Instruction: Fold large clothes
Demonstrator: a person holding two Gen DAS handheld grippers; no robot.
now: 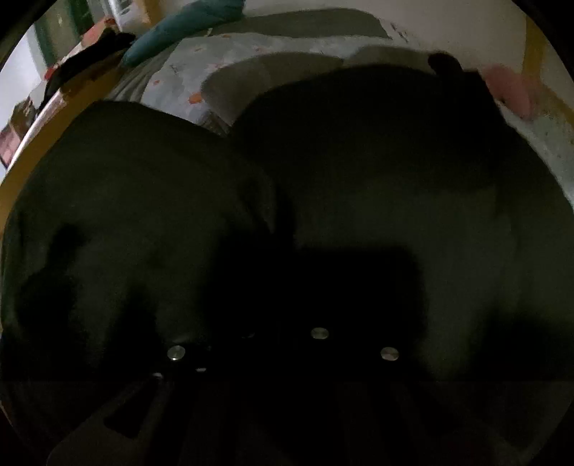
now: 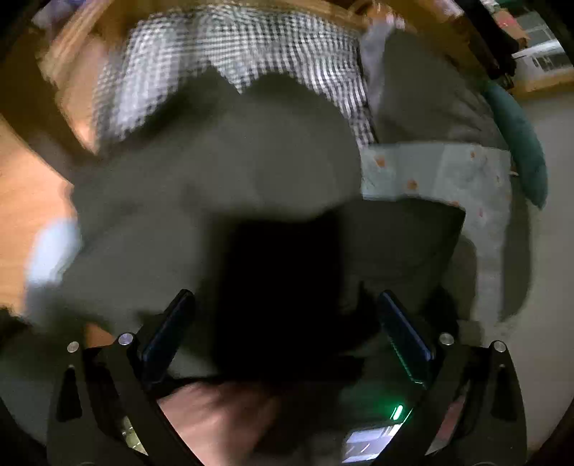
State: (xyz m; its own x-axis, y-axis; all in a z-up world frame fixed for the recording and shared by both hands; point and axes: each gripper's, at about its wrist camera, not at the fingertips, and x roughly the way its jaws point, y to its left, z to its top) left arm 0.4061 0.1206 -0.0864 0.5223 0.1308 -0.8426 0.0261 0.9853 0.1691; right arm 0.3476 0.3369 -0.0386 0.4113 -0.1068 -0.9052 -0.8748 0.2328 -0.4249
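A large dark olive garment (image 1: 358,186) fills most of the left wrist view, hanging or bunched close to the camera over the bed. My left gripper (image 1: 283,286) is lost in the dark against this cloth; only its bolts show, so its jaws cannot be made out. In the right wrist view the same garment (image 2: 215,179) lies blurred over the bed. My right gripper (image 2: 283,301) is open, its two fingers (image 2: 168,329) spread wide around a dark shadowed patch of cloth, holding nothing.
A pale floral bedsheet (image 1: 201,75) covers the bed, also in the right wrist view (image 2: 448,172). A teal pillow (image 1: 172,32) lies at the far side. A checked cloth (image 2: 233,46) and a wooden frame (image 2: 71,61) lie beyond. A pink item (image 1: 509,89) sits right.
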